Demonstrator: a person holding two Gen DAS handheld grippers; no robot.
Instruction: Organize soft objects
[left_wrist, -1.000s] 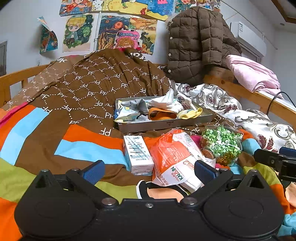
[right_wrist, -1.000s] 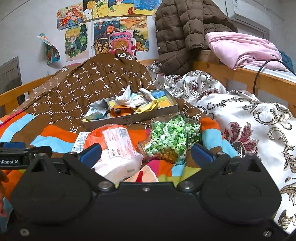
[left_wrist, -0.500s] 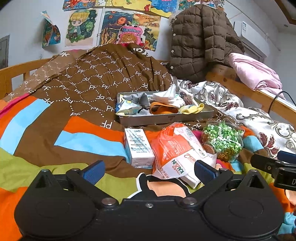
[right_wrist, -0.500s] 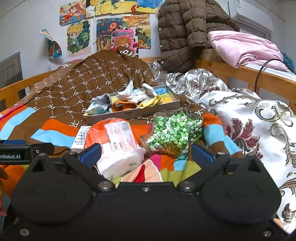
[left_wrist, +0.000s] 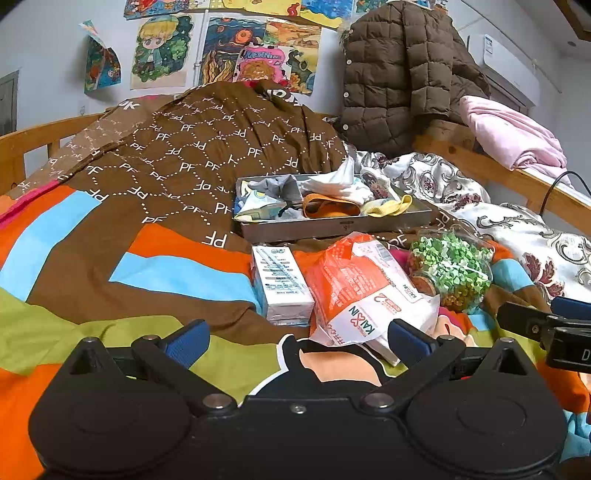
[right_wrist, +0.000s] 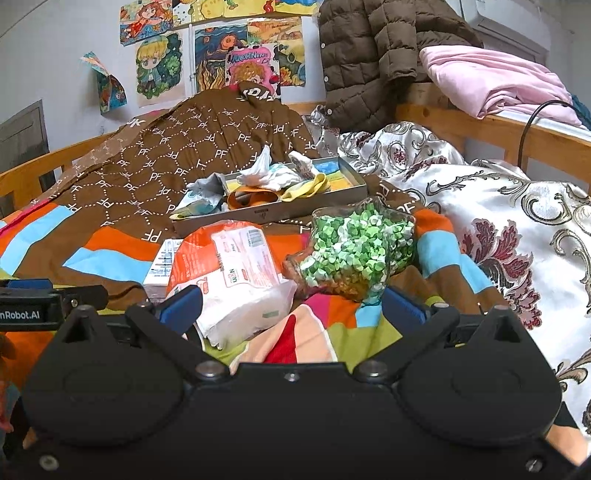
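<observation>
a bed (left_wrist: 92, 258) fills both views, spread with a patchwork cover of orange, sky-blue, green and brown blocks, and a brown quilt (left_wrist: 207, 155) printed with "pf" in dotted hexagons is heaped up toward the wall. to the right a cream satin bedspread (right_wrist: 517, 229) with dark red flourishes lies bunched against a wooden bed rail (right_wrist: 480, 125), where a folded pink blanket (right_wrist: 491, 77) rests and a brown puffer jacket (left_wrist: 402, 74) hangs. children's drawings (left_wrist: 162, 51) are taped over the pale wall. a shallow metal tray (left_wrist: 332, 225) sits on the quilt, holding a jumble of soft cloth items (left_wrist: 325, 195) in white, grey, orange and yellow; one pale piece droops over its left edge. just in front of the tray lie a small white carton (left_wrist: 280, 284), an orange-and-white soft pack (left_wrist: 362, 295) and a clear bag of green and white pieces (right_wrist: 354, 254), possibly folded paper stars, though the fisheye blurs them. the left gripper (left_wrist: 297, 338) hovers low over the cover, fingers spread wide with nothing in them, the soft pack's near corner just ahead. the right gripper (right_wrist: 291, 306) is likewise released and empty, near the pack and the bag.
</observation>
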